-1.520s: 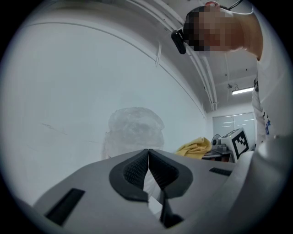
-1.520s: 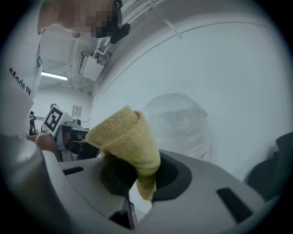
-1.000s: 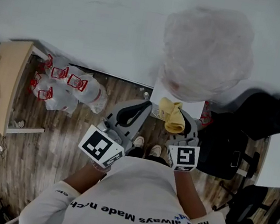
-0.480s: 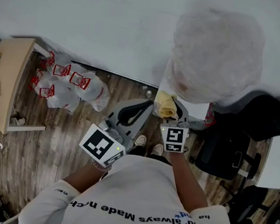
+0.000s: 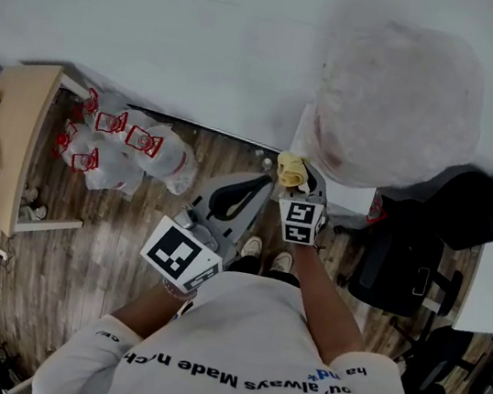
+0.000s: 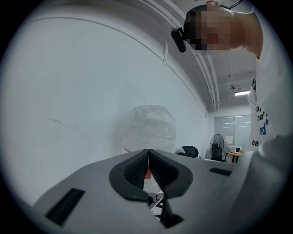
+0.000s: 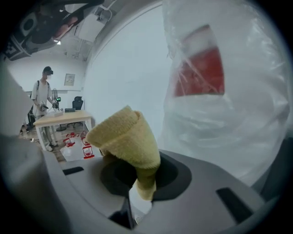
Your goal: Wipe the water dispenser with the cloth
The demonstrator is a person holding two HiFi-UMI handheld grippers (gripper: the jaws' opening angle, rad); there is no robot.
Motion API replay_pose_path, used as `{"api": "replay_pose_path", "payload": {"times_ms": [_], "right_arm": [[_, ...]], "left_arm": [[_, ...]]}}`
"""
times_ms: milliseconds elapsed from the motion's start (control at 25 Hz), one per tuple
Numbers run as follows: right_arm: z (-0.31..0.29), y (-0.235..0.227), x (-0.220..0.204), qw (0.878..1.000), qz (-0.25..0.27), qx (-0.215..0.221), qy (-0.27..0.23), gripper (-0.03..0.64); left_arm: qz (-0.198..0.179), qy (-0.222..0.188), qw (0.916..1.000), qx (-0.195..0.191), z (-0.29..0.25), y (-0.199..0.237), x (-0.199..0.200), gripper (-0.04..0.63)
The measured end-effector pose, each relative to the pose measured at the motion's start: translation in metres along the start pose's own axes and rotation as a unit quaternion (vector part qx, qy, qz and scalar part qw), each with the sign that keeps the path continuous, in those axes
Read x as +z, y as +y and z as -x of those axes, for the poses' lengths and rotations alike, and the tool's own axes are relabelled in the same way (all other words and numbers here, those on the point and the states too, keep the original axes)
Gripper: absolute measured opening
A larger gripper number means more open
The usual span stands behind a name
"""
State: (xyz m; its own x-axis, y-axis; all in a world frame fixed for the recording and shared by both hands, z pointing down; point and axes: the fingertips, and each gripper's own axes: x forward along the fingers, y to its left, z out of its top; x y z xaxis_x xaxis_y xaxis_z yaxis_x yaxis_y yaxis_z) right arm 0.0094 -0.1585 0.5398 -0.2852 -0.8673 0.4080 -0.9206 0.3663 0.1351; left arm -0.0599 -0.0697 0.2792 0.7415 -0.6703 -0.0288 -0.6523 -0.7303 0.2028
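Observation:
The water dispenser (image 5: 340,190) is a white cabinet against the wall, its bottle wrapped in clear plastic (image 5: 398,104). A red label shows through the plastic (image 7: 201,73) in the right gripper view. My right gripper (image 5: 294,173) is shut on a folded yellow cloth (image 5: 290,169), held at the dispenser's left edge just under the bottle. The cloth (image 7: 124,137) bunches up out of the jaws in the right gripper view. My left gripper (image 5: 245,193) hangs lower left of it, shut and empty, its pads meeting (image 6: 148,157).
White bags with red print (image 5: 123,155) lie on the wooden floor by a light wooden table (image 5: 9,145). A black office chair (image 5: 394,261) and dark bags (image 5: 485,211) stand right of the dispenser. A person (image 7: 43,98) stands far off behind the table.
My right gripper has carried the cloth left and up along the dispenser front, from its middle to its left edge. The left gripper has stayed where it was.

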Motion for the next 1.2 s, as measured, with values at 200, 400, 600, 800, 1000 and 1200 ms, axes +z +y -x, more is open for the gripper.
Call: {"api": "replay_pose_path", "payload": {"times_ms": [200, 400, 600, 800, 1000, 1200], "right_arm": [[-0.022, -0.001, -0.013, 0.999, -0.018, -0.018, 0.021, 0.066], [-0.044, -0.009, -0.038, 0.997, -0.028, -0.040, 0.051, 0.064], [-0.057, -0.016, -0.055, 0.995, -0.042, -0.054, 0.073, 0.064], [-0.063, -0.019, -0.066, 0.993, -0.045, -0.059, 0.088, 0.064], [-0.068, -0.021, -0.081, 0.992, -0.029, -0.060, 0.111, 0.063], [-0.072, -0.021, -0.085, 0.989, -0.027, -0.060, 0.129, 0.063]], "left_arm": [[0.007, 0.004, 1.0000, -0.002, 0.000, 0.008, -0.003, 0.020], [0.008, 0.008, 0.9999, -0.003, 0.000, 0.013, -0.005, 0.020], [0.011, 0.012, 0.9999, -0.001, 0.004, 0.017, -0.007, 0.020], [0.013, 0.015, 0.9998, 0.000, 0.007, 0.019, -0.009, 0.020], [0.014, 0.014, 0.9998, 0.000, 0.008, 0.020, -0.009, 0.020], [0.013, 0.013, 0.9998, 0.002, 0.009, 0.019, -0.008, 0.020]]}}
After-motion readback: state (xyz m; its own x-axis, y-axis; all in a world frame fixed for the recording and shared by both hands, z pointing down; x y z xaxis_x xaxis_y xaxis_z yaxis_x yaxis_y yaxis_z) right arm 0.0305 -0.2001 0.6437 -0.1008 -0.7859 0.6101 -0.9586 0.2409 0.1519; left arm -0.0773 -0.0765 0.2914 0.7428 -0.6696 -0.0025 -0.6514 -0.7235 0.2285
